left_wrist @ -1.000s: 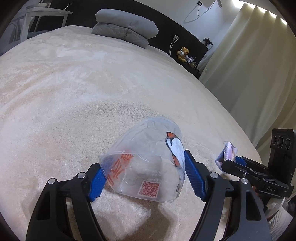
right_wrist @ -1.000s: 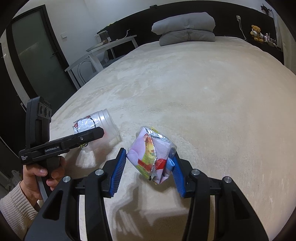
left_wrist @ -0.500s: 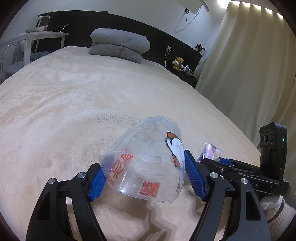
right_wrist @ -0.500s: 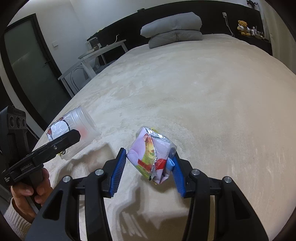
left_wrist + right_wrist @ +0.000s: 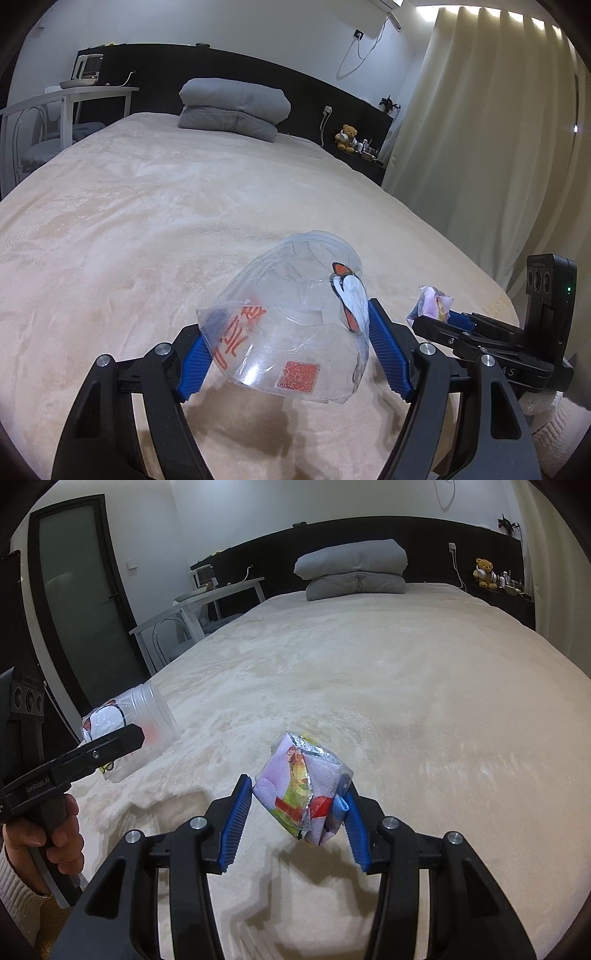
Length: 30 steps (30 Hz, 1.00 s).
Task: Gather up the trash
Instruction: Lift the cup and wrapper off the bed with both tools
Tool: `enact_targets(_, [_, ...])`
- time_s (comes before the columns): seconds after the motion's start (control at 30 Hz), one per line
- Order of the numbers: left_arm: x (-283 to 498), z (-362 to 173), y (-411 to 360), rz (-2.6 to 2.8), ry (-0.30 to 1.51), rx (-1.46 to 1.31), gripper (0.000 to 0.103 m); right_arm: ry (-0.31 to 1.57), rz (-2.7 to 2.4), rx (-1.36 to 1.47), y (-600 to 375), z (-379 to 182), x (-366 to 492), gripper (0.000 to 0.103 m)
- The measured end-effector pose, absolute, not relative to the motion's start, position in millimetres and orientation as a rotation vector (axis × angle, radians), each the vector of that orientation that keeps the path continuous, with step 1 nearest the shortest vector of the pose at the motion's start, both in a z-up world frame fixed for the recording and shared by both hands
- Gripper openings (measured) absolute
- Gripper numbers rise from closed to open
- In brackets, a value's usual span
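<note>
My left gripper (image 5: 288, 354) is shut on a crushed clear plastic cup (image 5: 291, 321) with red print and a QR code, held above the beige bed (image 5: 147, 221). My right gripper (image 5: 295, 812) is shut on a crumpled purple snack wrapper (image 5: 303, 786) with a silver lining, also held above the bed. The cup also shows at the left of the right wrist view (image 5: 133, 727). The wrapper also shows at the right of the left wrist view (image 5: 432, 302).
Folded grey bedding (image 5: 232, 107) lies at the head of the bed against a dark headboard. A white desk and chair (image 5: 192, 616) stand left of the bed by a door. Cream curtains (image 5: 480, 147) hang on the right, near a teddy bear (image 5: 347, 136) on a shelf.
Both grippers have risen and tilted up with their loads, so more of the room shows. The cup and the wrapper stay gripped as before.
</note>
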<state>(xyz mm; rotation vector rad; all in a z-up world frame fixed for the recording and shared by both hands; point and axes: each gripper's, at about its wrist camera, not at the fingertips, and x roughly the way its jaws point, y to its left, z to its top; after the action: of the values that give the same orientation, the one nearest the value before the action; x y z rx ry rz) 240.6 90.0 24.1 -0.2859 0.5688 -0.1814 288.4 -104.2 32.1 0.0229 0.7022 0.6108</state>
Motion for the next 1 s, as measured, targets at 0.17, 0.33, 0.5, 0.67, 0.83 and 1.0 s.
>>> enact_targets(0.17, [211.7, 26.6, 78.2, -0.179, 0.557, -0.268, 0.074, 0.704, 0.595, 0.026, -117.5, 32.4, 260.3, 0.048])
enact_targets(0.33, [186.8, 28.5, 70.9, -0.178, 0.533, -0.282, 0.074, 0.692, 0.589, 0.021, -129.0, 34.9, 235.4, 0.048])
enact_targets(0.5, [164.8, 27.8, 65.2, -0.174, 0.52, -0.285, 0.074, 0.684, 0.591, 0.018, -137.5, 36.2, 211.8, 0.048])
enact_targets(0.67, [136.7, 25.4, 60.5, -0.176, 0.498, -0.319, 0.074, 0.666, 0.59, 0.013, -148.8, 39.0, 183.7, 0.049])
enact_targets(0.83, [106.3, 24.7, 45.4, -0.204, 0.477, -0.318, 0.074, 0.65, 0.593, 0.016, -158.5, 40.4, 154.9, 0.049])
enact_targets(1.0, [82.1, 23.8, 36.3, -0.205, 0.472, -0.321, 0.074, 0.64, 0.597, 0.012, -164.8, 40.7, 127.2, 0.049])
